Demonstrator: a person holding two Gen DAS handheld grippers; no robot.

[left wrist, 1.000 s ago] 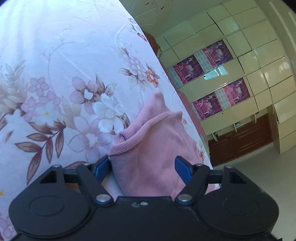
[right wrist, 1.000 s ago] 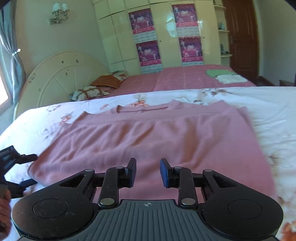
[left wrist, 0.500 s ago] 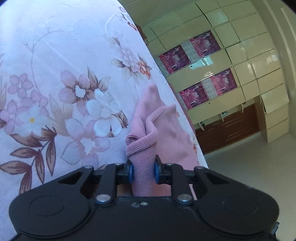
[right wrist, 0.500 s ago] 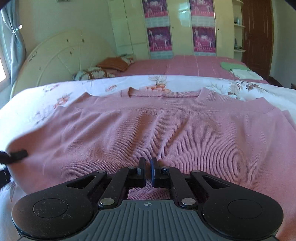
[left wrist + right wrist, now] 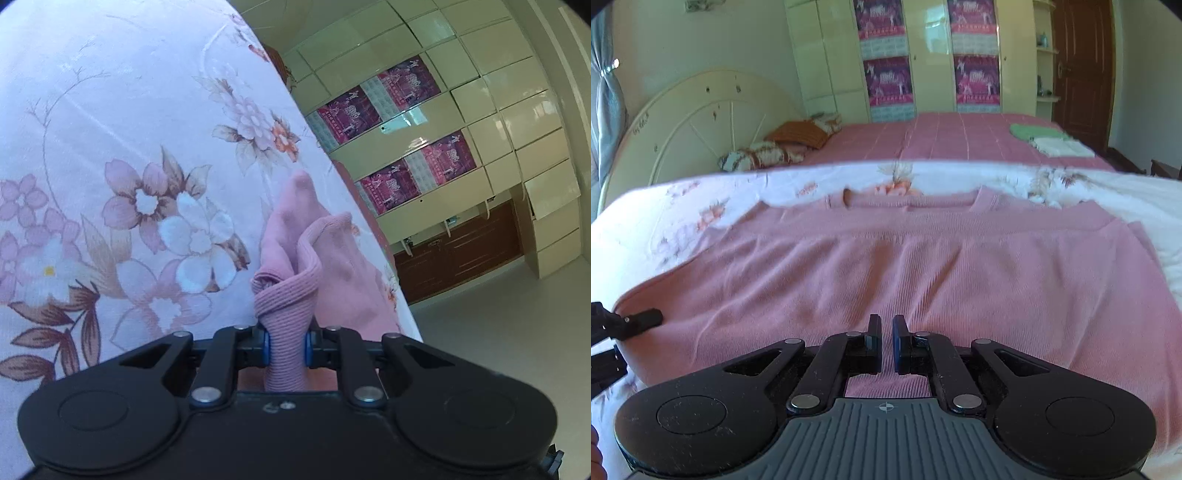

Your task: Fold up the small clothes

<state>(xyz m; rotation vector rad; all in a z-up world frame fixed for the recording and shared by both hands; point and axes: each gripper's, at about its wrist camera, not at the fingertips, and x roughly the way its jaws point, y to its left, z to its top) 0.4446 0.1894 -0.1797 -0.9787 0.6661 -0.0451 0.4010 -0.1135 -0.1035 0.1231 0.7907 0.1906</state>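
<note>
The left gripper (image 5: 286, 341) is clamped on a bunched ribbed corner of the pink sweater (image 5: 923, 273), which lies spread flat on the floral bedsheet (image 5: 110, 147) with its neckline (image 5: 912, 205) at 12 o'clock in the right wrist view. The right gripper (image 5: 886, 341) has its jaws drawn nearly together over the hem at 6 o'clock; a narrow gap shows between the pads, and whether knit is caught in it cannot be told. To do this step well, confirm a firm hold on both hem points before lifting, raise both ends evenly, and carry the hem toward the neckline in one level sweep — uneven height would likely skew the fold line. In the right wrist view the other gripper sits at 9 o'clock on the sweater's left edge, and the garment body extends from the jaws toward 12 o'clock. In the left wrist view the gathered cloth rises from the jaws toward 12 o'clock — the sheet fills 9 to 11 o'clock.
</note>
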